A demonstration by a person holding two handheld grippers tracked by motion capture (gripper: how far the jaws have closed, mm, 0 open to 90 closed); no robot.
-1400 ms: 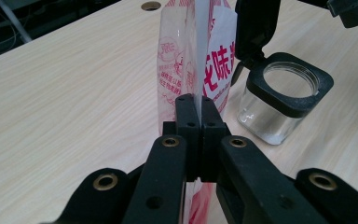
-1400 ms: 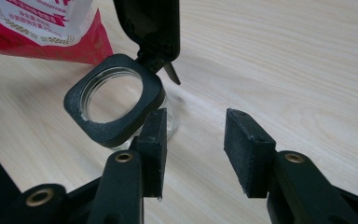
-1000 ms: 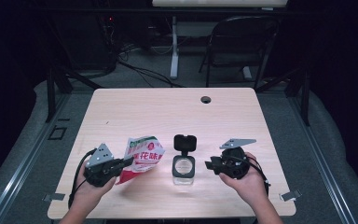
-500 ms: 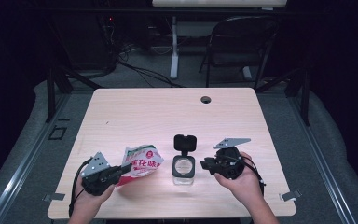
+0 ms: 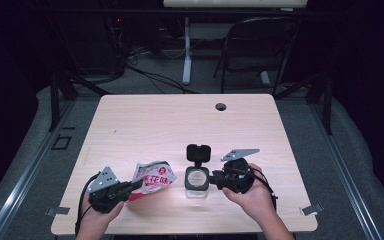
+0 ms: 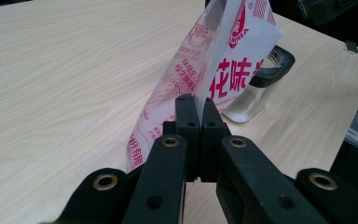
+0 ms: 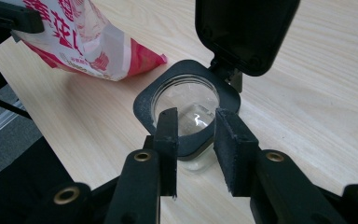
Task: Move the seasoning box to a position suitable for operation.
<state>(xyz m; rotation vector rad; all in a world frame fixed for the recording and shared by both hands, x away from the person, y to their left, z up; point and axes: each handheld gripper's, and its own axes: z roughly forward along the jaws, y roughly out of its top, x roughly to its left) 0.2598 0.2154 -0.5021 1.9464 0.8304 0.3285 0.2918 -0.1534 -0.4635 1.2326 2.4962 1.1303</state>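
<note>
My left gripper (image 5: 139, 184) at the table's front left is shut on the edge of a red-and-white printed bag (image 5: 155, 179). In the left gripper view the jaws (image 6: 196, 112) pinch the bag's seam (image 6: 233, 70), which stands upright. A small glass jar (image 5: 197, 178) with a black collar sits just right of the bag, its hinged black lid (image 5: 198, 151) flipped open. My right gripper (image 5: 215, 179) sits against the jar's right side. Its jaws (image 7: 193, 119) have just been opening. The jar's near collar (image 7: 144, 102) shows in the gap, and the pads do not press on it.
The light wooden table (image 5: 180, 125) has a round cable hole (image 5: 221, 106) near its far edge. A folding chair (image 5: 260, 45) stands behind it. The person's hands come in over the front edge.
The right gripper has shifted left, closer to the jar. The bag in the left gripper has sunk a little toward the table's front.
</note>
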